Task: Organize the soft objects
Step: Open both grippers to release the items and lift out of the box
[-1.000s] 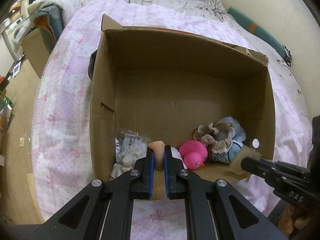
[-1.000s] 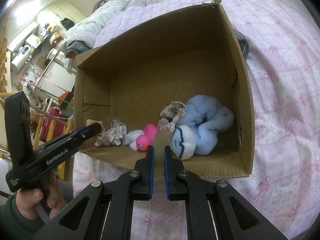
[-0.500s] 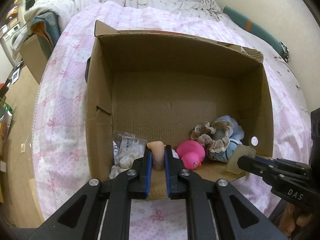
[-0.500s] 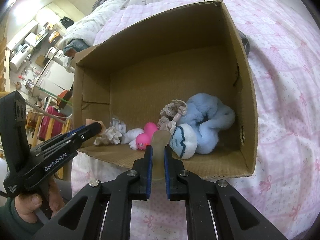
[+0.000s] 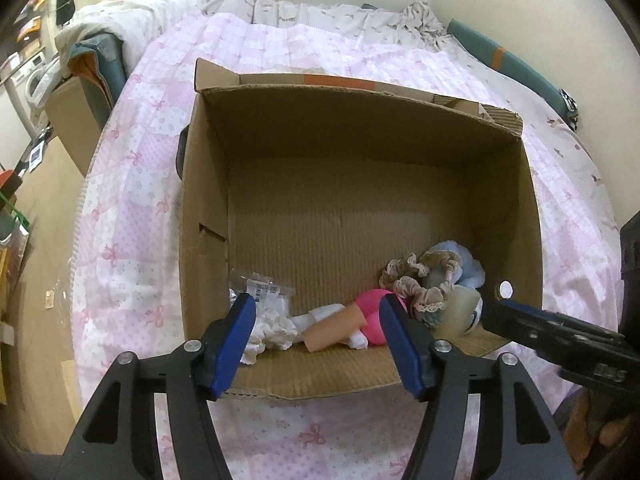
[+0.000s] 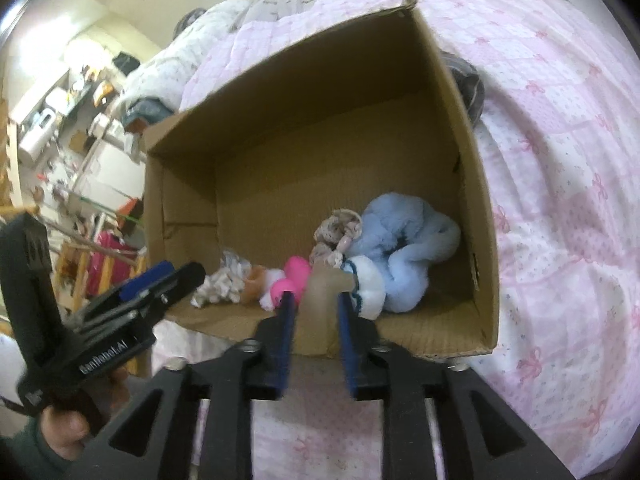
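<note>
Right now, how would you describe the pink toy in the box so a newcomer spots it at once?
Find the open cardboard box on the pink bedspread. Along its near edge lies a row of soft things. The pink toy sits mid-row, between a tan piece and a frilly beige scrunchie; nothing else there is bright pink.

One cardboard box [image 5: 208,200]; two tan pieces [image 5: 334,326]; one pink duck [image 5: 372,308]; one blue plush [image 6: 404,240]; one scrunchie [image 5: 416,280].
</note>
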